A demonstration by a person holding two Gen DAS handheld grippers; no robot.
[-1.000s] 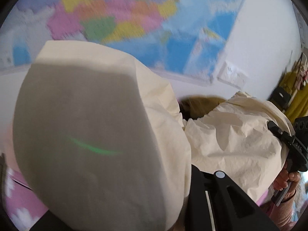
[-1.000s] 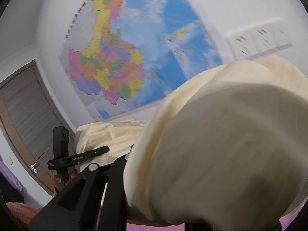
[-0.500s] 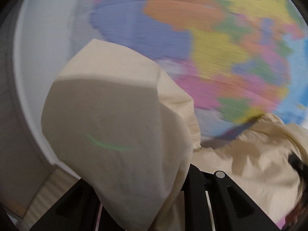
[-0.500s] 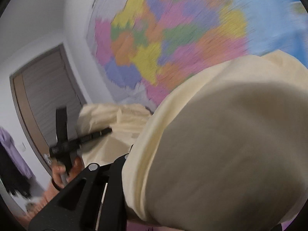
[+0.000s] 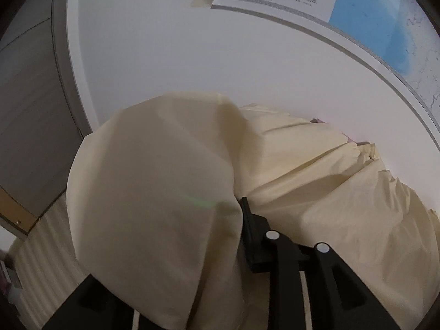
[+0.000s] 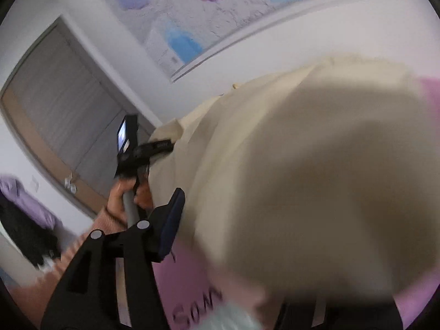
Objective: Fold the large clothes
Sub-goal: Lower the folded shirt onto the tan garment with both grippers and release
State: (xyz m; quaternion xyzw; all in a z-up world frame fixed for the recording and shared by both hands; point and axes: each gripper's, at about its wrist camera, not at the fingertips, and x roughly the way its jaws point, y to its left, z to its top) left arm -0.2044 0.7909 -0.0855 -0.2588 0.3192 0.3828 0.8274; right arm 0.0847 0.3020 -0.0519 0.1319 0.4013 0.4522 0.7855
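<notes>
Cream-coloured cotton garment (image 5: 154,192), large and creased, fills the lower half of both wrist views, draped over the front of each gripper so that most of what lies beyond is hidden. In the left wrist view a rounded fold of it covers the left black plastic gripper (image 5: 214,247); only one dark finger (image 5: 249,233) juts from the cloth at centre, and the other is buried, so the cloth appears pinched between them, though the pinch itself is covered. The rest of the garment stretches away to the right in long wrinkles and is cut off by the frame edge.

In the right wrist view the cloth is blurred and very close, bulging over the right black plastic gripper (image 6: 233,233); one blue-padded finger (image 6: 170,225) shows against its left edge, the other is lost under the fabric, so I cannot tell how that gripper stands.

Only the right view shows the left gripper from outside (image 6: 148,151), its tip buried in a corner of the cloth, with the person's hand (image 6: 121,198) on its grey handle, and pink printed bedding (image 6: 187,288) beneath the cloth. Both views show a taped wall map (image 5: 357,5) on a white wall and a grey door (image 6: 63,115) to the left.
</notes>
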